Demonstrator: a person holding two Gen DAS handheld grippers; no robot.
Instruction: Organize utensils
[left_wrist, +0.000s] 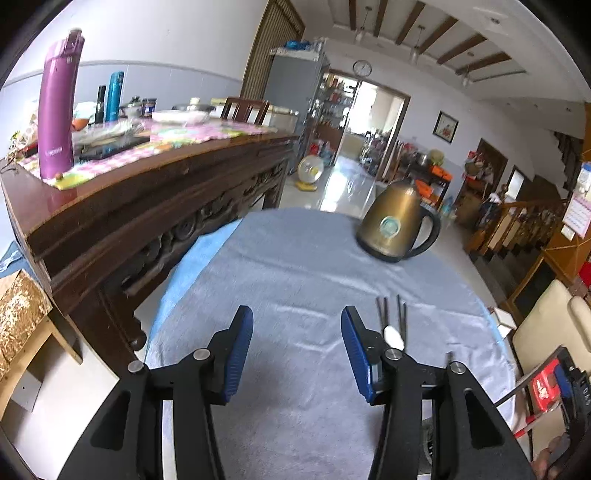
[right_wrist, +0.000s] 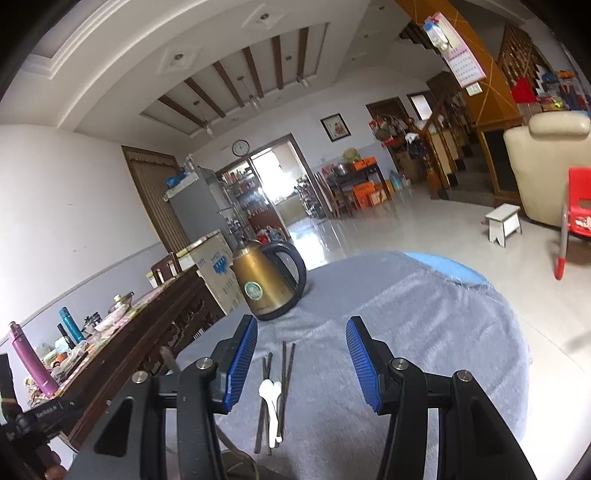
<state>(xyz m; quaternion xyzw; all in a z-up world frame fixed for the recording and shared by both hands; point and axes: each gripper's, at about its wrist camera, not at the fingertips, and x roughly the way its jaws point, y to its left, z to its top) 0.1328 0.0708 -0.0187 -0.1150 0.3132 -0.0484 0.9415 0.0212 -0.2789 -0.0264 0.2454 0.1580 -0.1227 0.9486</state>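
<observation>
Dark chopsticks (right_wrist: 285, 384) lie in two pairs on a grey cloth-covered table (right_wrist: 424, 332), with two white spoons (right_wrist: 270, 397) lying between them. In the left wrist view the chopsticks (left_wrist: 402, 317) and a white spoon (left_wrist: 393, 336) lie just right of my right finger. My left gripper (left_wrist: 297, 332) is open and empty above bare cloth (left_wrist: 295, 266). My right gripper (right_wrist: 301, 343) is open and empty, with the utensils between its fingers, nearer the left one.
A gold electric kettle (right_wrist: 267, 282) with a black handle stands at the table's far side, also in the left wrist view (left_wrist: 397, 225). A dark carved wooden sideboard (left_wrist: 155, 206) with bottles and dishes stands to the left. A red chair (right_wrist: 578, 206) stands at the right.
</observation>
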